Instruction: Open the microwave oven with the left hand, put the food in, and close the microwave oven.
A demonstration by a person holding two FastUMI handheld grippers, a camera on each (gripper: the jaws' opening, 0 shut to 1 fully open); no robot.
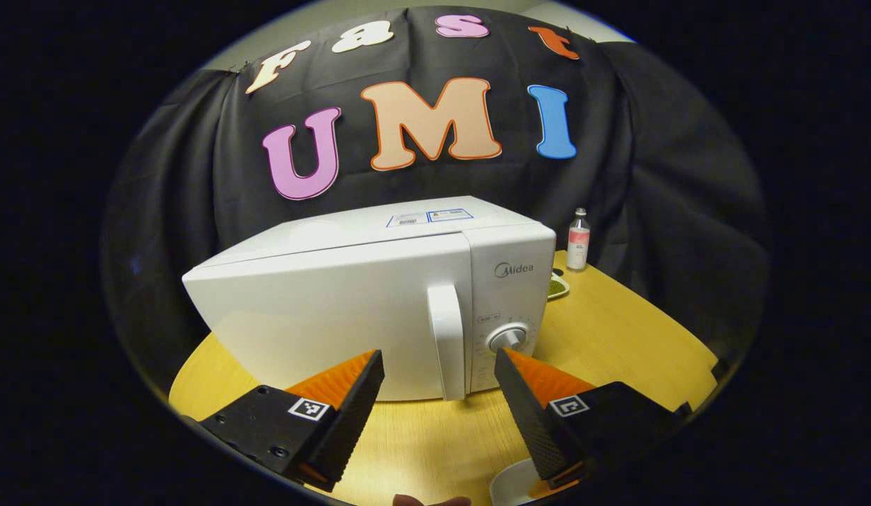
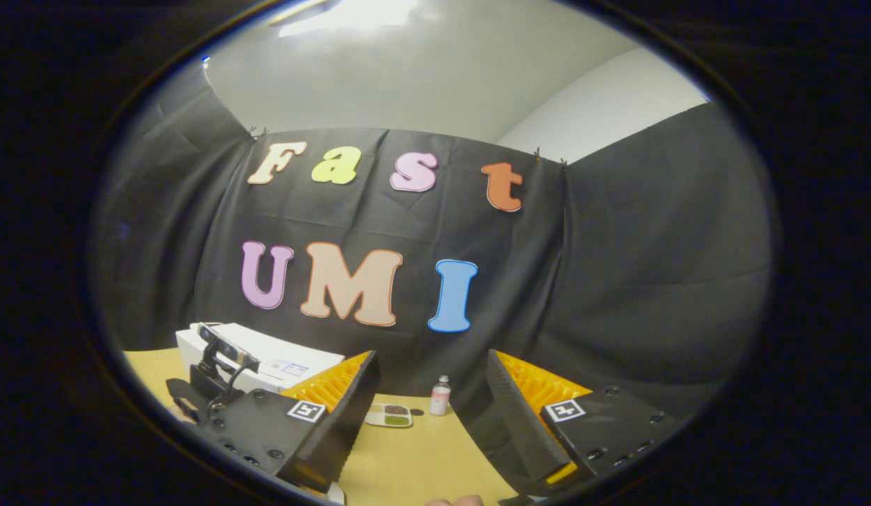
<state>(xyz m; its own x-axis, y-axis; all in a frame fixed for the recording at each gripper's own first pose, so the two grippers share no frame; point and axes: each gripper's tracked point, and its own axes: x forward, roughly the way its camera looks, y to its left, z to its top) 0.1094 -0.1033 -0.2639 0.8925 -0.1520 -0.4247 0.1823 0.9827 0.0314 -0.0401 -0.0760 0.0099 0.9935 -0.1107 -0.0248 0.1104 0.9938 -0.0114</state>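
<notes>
The white microwave (image 1: 351, 302) stands on the yellow table (image 1: 618, 330) with its door shut. My left gripper (image 1: 439, 365) is open just in front of it, and the door's upright handle (image 1: 449, 341) stands between and beyond the two fingers. A small tray of food (image 1: 556, 287) with a green portion peeks out behind the microwave's right corner. My right gripper (image 2: 432, 362) is open and holds nothing, raised above the table (image 2: 421, 457). The food tray (image 2: 388, 414) lies beyond its fingers. Part of the microwave (image 2: 267, 358) shows at the left.
A small bottle (image 1: 578, 240) with a pink label stands at the back of the table near the tray, seen as the bottle (image 2: 440, 395) too. A white plate rim (image 1: 513, 485) lies at the near table edge. The dial (image 1: 507, 339) sits right of the handle.
</notes>
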